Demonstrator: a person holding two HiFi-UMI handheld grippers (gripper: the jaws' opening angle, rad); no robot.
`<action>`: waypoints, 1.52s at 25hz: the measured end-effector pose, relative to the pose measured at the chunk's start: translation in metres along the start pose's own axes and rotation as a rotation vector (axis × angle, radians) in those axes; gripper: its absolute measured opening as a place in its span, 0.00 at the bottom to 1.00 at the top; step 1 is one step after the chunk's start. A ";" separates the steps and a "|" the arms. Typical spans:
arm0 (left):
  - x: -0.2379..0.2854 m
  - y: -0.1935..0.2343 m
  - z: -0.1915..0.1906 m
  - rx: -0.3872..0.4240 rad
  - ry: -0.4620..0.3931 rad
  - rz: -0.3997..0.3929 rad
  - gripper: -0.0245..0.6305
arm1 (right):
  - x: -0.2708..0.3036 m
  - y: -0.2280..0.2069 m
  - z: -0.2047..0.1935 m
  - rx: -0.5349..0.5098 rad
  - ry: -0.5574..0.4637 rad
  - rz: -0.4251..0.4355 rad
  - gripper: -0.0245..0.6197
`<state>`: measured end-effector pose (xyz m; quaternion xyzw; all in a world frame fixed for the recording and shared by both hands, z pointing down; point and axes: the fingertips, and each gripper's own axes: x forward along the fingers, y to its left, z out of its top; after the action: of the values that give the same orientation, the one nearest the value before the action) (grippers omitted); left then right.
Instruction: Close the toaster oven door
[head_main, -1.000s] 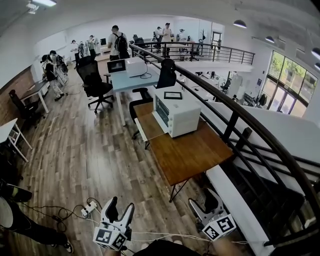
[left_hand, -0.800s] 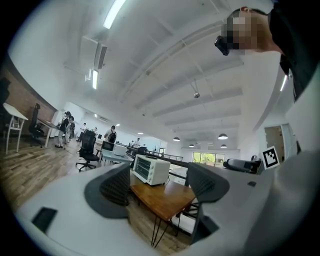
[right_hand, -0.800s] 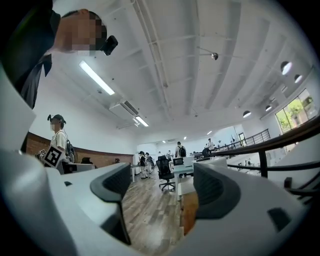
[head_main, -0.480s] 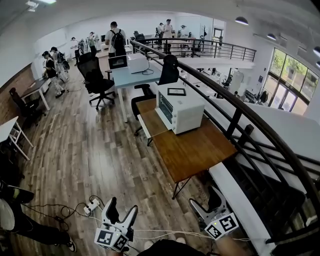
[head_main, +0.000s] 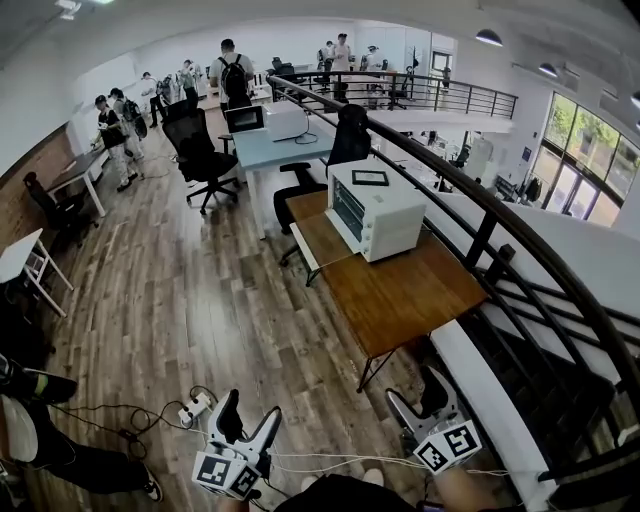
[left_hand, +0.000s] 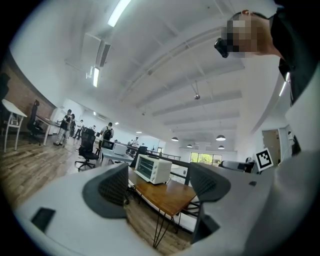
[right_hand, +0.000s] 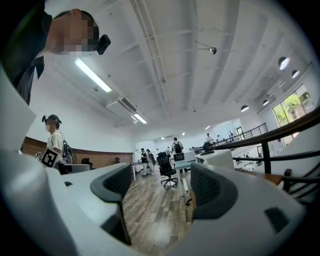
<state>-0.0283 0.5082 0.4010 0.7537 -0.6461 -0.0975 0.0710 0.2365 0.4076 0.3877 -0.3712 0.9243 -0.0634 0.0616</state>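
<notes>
A white boxy toaster oven (head_main: 378, 212) sits at twelve o'clock on a brown wooden table (head_main: 420, 295). At six o'clock, the left gripper (head_main: 248, 412) and the right gripper (head_main: 415, 396) gape wide, both empty.

Big room w/ a brown wood floor (head_main: 200, 300). A black railing (head_main: 480, 215) curves across it. Right by the railing, floor side: a brown table (head_main: 410, 295), then a light blue desk (head_main: 262, 150) & black office chair (head_main: 195, 140). Past the railing: big windows (head_main: 590, 150). Far from it: a brick wall (head_main: 12, 205). Round lamps (head_main: 489, 38) up top.
</notes>
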 end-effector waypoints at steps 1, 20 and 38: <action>-0.002 0.003 0.001 -0.001 0.002 -0.005 0.61 | 0.000 0.003 -0.002 0.002 0.001 -0.007 0.62; 0.042 0.058 -0.001 0.030 0.038 0.002 0.61 | 0.088 -0.004 -0.001 -0.041 -0.031 -0.016 0.61; 0.212 0.080 0.016 0.038 0.004 0.128 0.61 | 0.224 -0.139 0.020 -0.012 -0.028 0.071 0.64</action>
<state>-0.0781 0.2863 0.3923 0.7121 -0.6947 -0.0790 0.0642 0.1734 0.1515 0.3753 -0.3396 0.9363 -0.0504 0.0744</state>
